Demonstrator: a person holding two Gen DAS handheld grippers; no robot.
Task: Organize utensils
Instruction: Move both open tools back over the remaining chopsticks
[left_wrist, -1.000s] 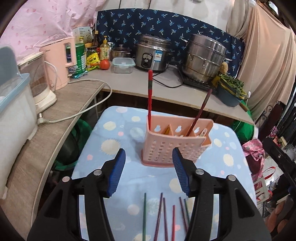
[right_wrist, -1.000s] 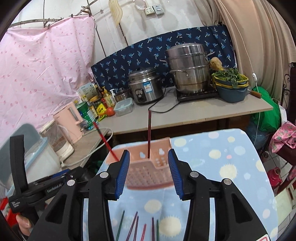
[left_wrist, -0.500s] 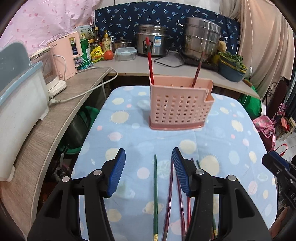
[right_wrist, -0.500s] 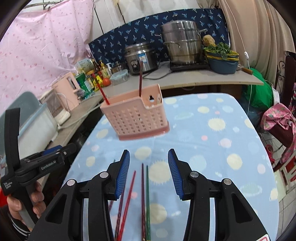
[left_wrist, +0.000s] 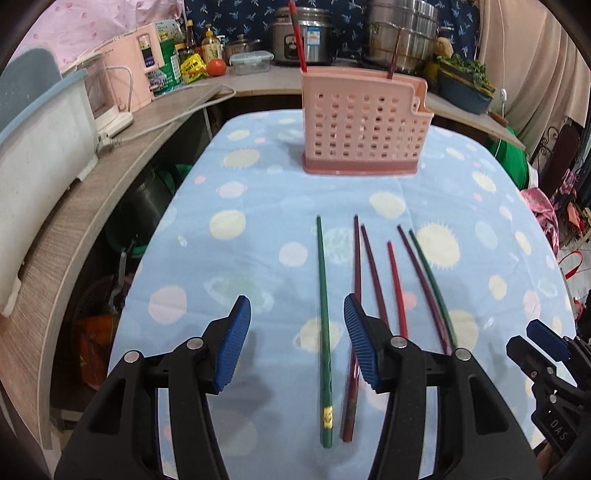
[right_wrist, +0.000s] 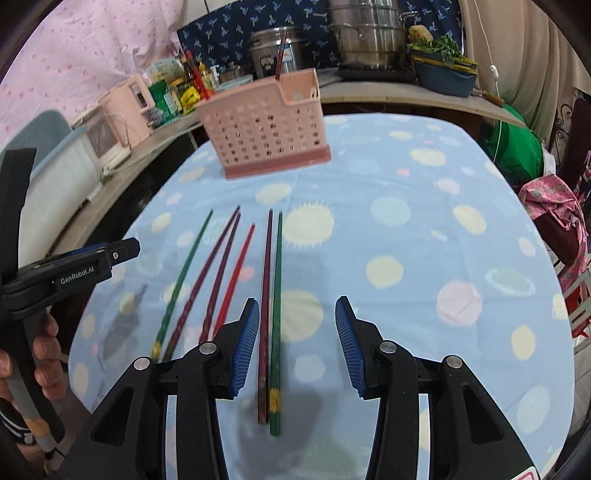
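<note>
Six thin chopsticks (left_wrist: 397, 288) lie side by side on the near cloth, the pink holder (left_wrist: 364, 122) far behind. Both the left gripper (left_wrist: 297, 341) and right gripper (right_wrist: 295, 341) hover half open, empty. The sticks look light, stiff and slippery; pinching one mid-length seems safest.

Pink curtain (right_wrist: 74, 48), navy patterned backsplash (left_wrist: 240, 14), wooden counter (left_wrist: 66, 206)

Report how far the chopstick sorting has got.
Done: two chopsticks, a red one and a dark one, stand in the pink holder.
In hand: nothing. The left tool is open over the leftmost green chopstick; the right tool is open over the rightmost maroon and green pair.
Left: all six chopsticks on the cloth.
</note>
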